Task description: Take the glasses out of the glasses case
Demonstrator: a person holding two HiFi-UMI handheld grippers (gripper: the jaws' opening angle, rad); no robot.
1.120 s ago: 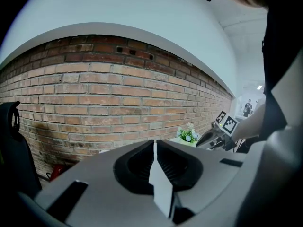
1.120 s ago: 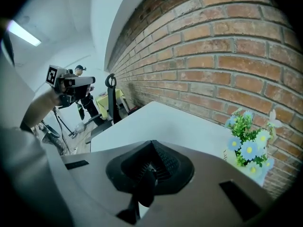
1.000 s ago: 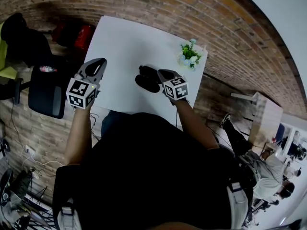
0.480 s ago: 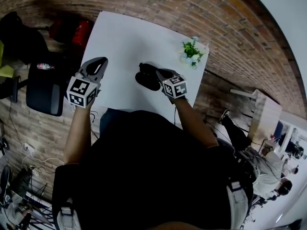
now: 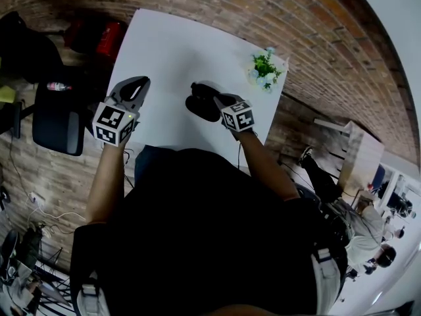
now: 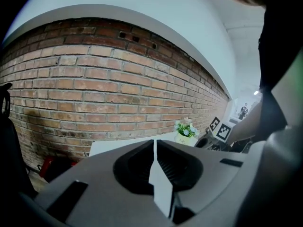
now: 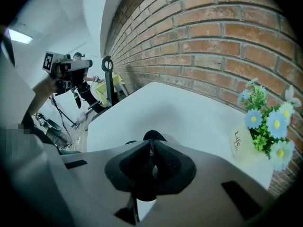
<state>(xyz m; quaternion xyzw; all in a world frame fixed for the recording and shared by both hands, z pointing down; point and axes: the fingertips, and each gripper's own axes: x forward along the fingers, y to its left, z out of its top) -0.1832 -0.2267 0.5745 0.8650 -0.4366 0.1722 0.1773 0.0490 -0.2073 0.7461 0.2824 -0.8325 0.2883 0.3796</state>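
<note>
The right gripper's (image 5: 217, 100) jaws have just been parting to a slim gap with nothing between them, poised over the black glasses case (image 5: 200, 104) on the white surface (image 5: 164, 51). The left gripper (image 5: 139, 84) hangs closed and empty, well aside. I'd call this the approach; next comes gripping the case lid. The head view shows the whole case, the right gripper view only its edge (image 7: 154, 136).
</note>
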